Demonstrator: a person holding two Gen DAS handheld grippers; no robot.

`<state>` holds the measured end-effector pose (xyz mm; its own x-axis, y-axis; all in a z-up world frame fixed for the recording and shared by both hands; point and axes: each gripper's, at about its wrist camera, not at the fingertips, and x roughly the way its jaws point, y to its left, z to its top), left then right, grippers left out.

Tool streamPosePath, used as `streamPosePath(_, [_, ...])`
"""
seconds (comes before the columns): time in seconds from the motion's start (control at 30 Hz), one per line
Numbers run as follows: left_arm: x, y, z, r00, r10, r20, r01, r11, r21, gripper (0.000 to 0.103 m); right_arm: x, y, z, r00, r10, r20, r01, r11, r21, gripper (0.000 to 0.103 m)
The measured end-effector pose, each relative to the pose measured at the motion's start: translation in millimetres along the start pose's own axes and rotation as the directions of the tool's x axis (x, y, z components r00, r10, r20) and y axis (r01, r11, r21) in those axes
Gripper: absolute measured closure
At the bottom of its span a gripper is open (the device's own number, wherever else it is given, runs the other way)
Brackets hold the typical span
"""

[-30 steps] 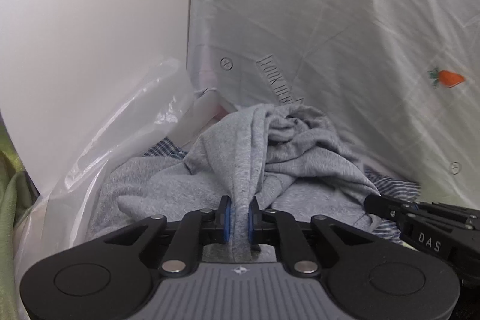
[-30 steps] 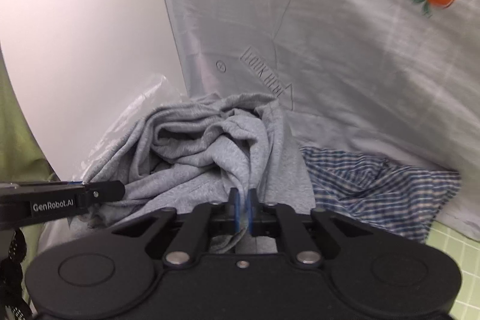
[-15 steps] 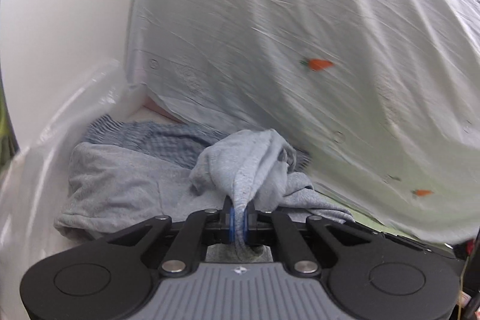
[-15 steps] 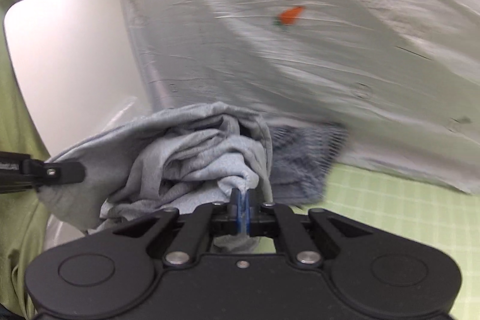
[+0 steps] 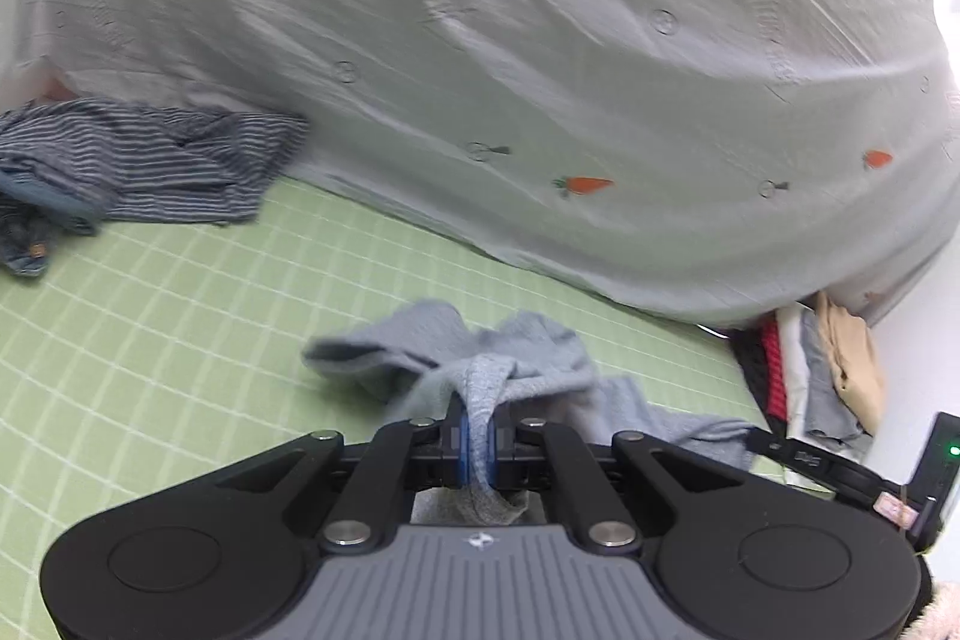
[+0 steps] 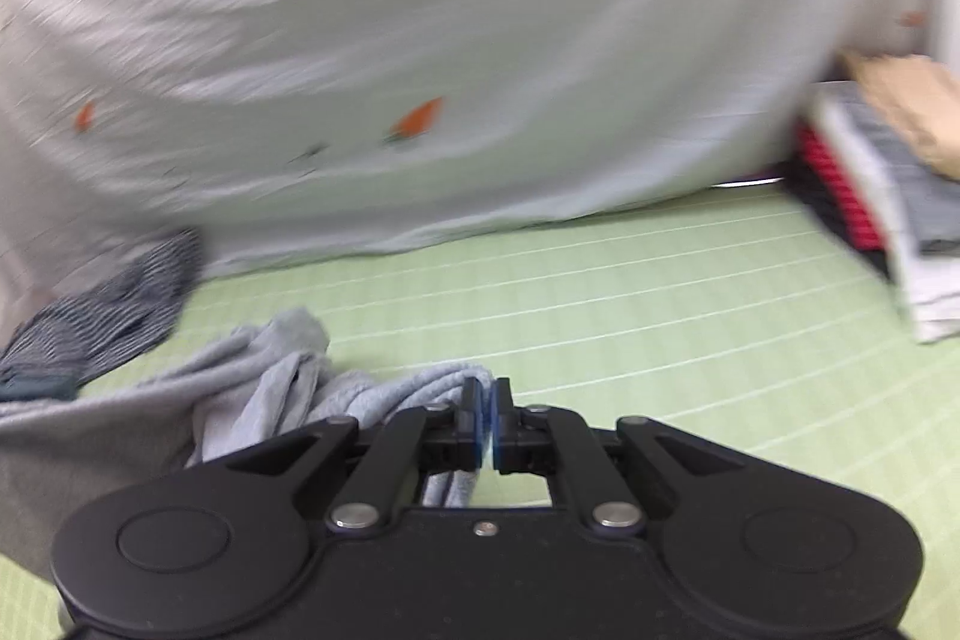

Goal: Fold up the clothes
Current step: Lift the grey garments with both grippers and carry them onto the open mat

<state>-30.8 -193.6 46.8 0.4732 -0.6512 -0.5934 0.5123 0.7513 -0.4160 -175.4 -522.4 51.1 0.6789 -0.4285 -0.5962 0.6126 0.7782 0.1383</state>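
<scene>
A crumpled grey garment [image 5: 480,358] hangs over the green checked sheet [image 5: 180,340]. My left gripper [image 5: 477,430] is shut on a bunched fold of it, which passes between the blue pads. In the right wrist view the same grey garment [image 6: 270,388] trails to the left. My right gripper [image 6: 492,418] is shut, with grey fabric wrapped by its left finger and hanging under the jaws. At the right edge of the left wrist view, one black finger [image 5: 798,457] of the right gripper shows beside the cloth. This view is blurred by motion.
A white quilt [image 5: 540,40] with small carrots rises behind the sheet. A blue striped cloth [image 5: 150,160] and a bit of denim [image 5: 24,232] lie at the left. A stack of folded clothes [image 5: 810,376] stands at the right, with the stack [image 6: 870,196] also seen from the right wrist.
Both grippers swept right with the grey garment, off the pile by the white wall and plastic bag and out over the green sheet. The striped cloth stayed behind at the left.
</scene>
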Motion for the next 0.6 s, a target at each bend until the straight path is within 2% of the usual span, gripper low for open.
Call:
streamPosePath(0.1, [6, -26, 5, 1.0, -0.009, 0.024, 0.009, 1.0, 0.016, 0.098, -26, -53, 16, 0.993, -0.094, 0.075, 0.091, 0.995, 0.041, 0.1])
streamPosePath(0.23, [8, -40, 3, 0.999, 0.031, 0.041, -0.032, 0.999, 0.022, 0.098, -55, -106, 28, 0.971, -0.182, 0.157, 0.171, 0.982, 0.08, 0.1])
streamPosePath(0.3, [8, -36, -1, 0.998, 0.065, 0.027, -0.065, 0.998, 0.002, 0.098, -61, -126, 23, 0.966, -0.213, 0.149, 0.2, 0.975, 0.094, 0.1])
streamPosePath(0.37, [8, -25, -9, 0.995, 0.1, 0.001, -0.1, 0.994, -0.04, 0.098, -58, -144, 11, 0.966, -0.243, 0.085, 0.232, 0.966, 0.116, 0.098])
streamPosePath(0.4, [7, -17, -14, 0.994, 0.113, -0.017, -0.113, 0.991, -0.069, 0.097, -55, -151, 2, 0.966, -0.255, 0.042, 0.248, 0.96, 0.128, 0.091])
streamPosePath(0.43, [6, -9, -20, 0.992, 0.124, -0.035, -0.127, 0.987, -0.098, 0.097, -52, -158, -7, 0.966, -0.26, -0.001, 0.258, 0.956, 0.14, 0.069])
streamPosePath(0.47, [4, -1, -26, 0.99, 0.132, -0.052, -0.137, 0.983, -0.123, 0.097, -52, -163, -17, 0.966, -0.259, -0.029, 0.26, 0.952, 0.159, 0.056])
streamPosePath(0.5, [2, 4, -32, 0.988, 0.136, -0.067, -0.145, 0.979, -0.141, 0.097, -52, -166, -26, 0.966, -0.256, -0.047, 0.26, 0.948, 0.182, 0.039])
streamPosePath(0.6, [-3, 12, -49, 0.981, 0.162, -0.107, -0.177, 0.972, -0.157, 0.097, -56, -172, -52, 0.972, -0.213, -0.097, 0.231, 0.936, 0.266, 0.025])
